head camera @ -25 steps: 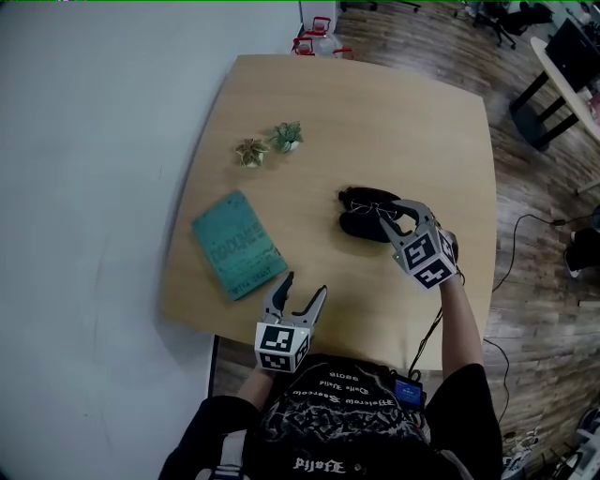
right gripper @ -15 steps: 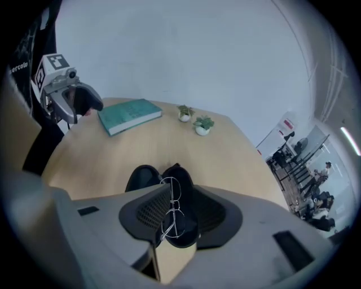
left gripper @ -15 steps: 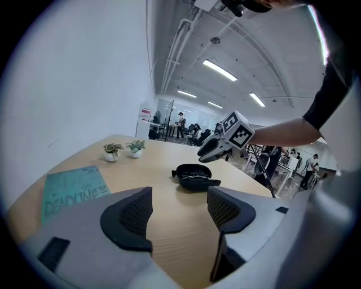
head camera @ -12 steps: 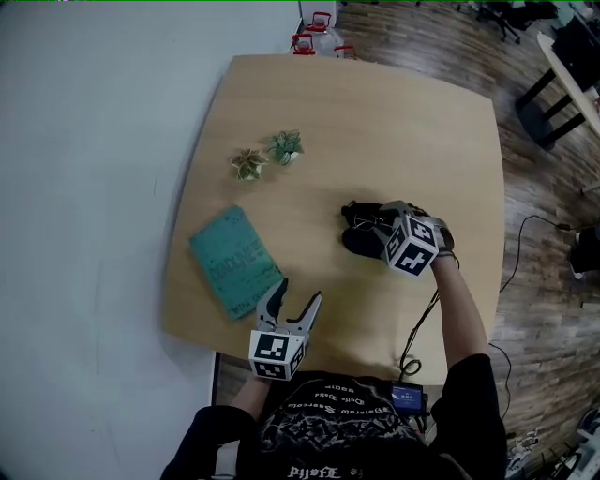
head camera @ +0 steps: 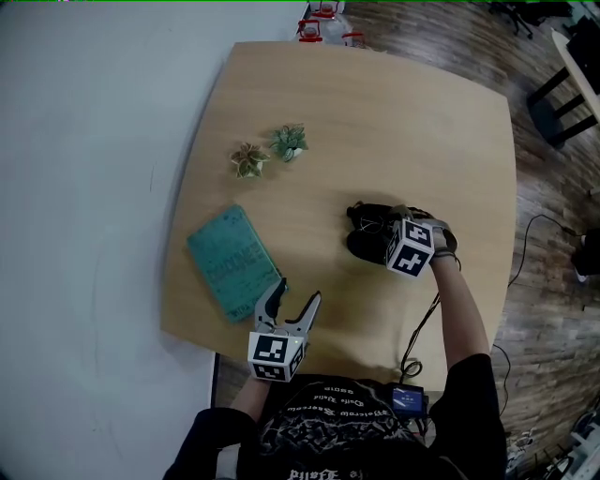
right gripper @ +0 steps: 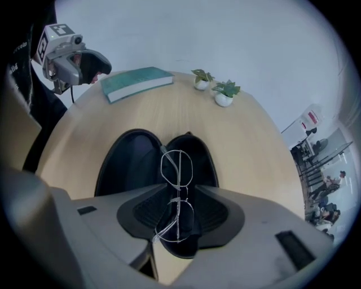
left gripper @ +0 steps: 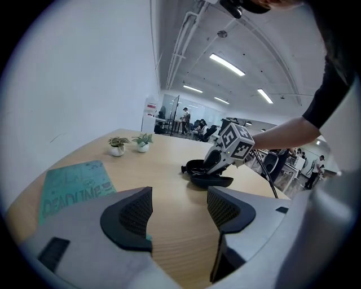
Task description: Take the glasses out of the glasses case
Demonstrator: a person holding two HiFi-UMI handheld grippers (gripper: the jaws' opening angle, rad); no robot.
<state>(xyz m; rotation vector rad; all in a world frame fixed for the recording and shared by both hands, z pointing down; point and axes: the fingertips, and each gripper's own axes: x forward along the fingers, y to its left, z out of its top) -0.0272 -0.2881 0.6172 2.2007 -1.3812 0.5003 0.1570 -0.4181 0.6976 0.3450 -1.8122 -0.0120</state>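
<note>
The black glasses case (head camera: 362, 247) lies open on the wooden table (head camera: 375, 112), right of the middle. Thin wire-framed glasses (right gripper: 177, 189) lie along its right half (right gripper: 200, 155). My right gripper (right gripper: 179, 217) points steeply down into the case. Its jaws are opening and straddle the nearer lens, and the pads do not seem to press on it. In the head view its marker cube (head camera: 410, 247) hides the fingertips. My left gripper (head camera: 298, 292) stands open and empty at the table's near edge, beside the teal book (head camera: 225, 262).
Two small potted plants (head camera: 249, 158) (head camera: 289, 142) stand at the table's left back. The teal book (right gripper: 138, 82) lies near the left edge. Wood floor, red stools (head camera: 323, 23) and a dark desk (head camera: 572, 84) lie beyond the table. A cable (head camera: 422, 328) hangs off the near edge.
My right gripper has dropped onto the open case and tipped steeply down. My left gripper has drifted slightly towards the near edge. The case has stayed put.
</note>
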